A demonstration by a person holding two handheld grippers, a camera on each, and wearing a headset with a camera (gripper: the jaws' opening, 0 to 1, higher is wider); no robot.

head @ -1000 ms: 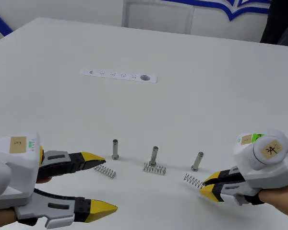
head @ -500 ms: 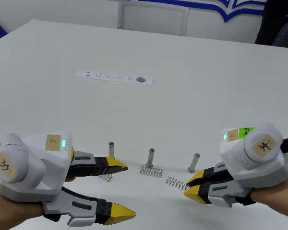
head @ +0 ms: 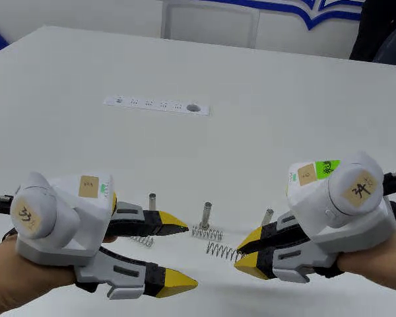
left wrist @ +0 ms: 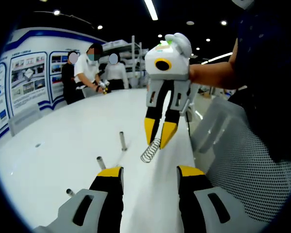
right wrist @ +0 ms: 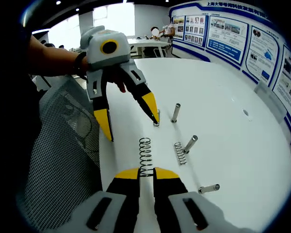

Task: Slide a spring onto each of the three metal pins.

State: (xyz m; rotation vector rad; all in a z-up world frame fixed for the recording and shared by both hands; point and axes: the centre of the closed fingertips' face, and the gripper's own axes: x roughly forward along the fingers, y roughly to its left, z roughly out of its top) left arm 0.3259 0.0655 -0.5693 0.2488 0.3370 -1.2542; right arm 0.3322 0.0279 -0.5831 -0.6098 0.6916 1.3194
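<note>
Right tool (right wrist: pixel 145 174) pinching one spring (right wrist: pixel 145 155) by its end, out in front of the pins (head: pixel 205 215), not on one. Left tool (left wrist: pixel 150 171) spread, empty. All three pins look bare and the other two springs (head: pixel 206 232) lie on the tabletop (head: pixel 86 66) beside them, so I'd call it 0 of 3 done.

Bright, even light falls from the ceiling strip light (left wrist: pixel 150 8) and small spots above me. My white tabletop (head: pixel 264 125) reads pale, with only soft, faint shadows beside the pins (head: pixel 205 215). Both gripper views bow strongly toward their edges, and the far background looks soft.
</note>
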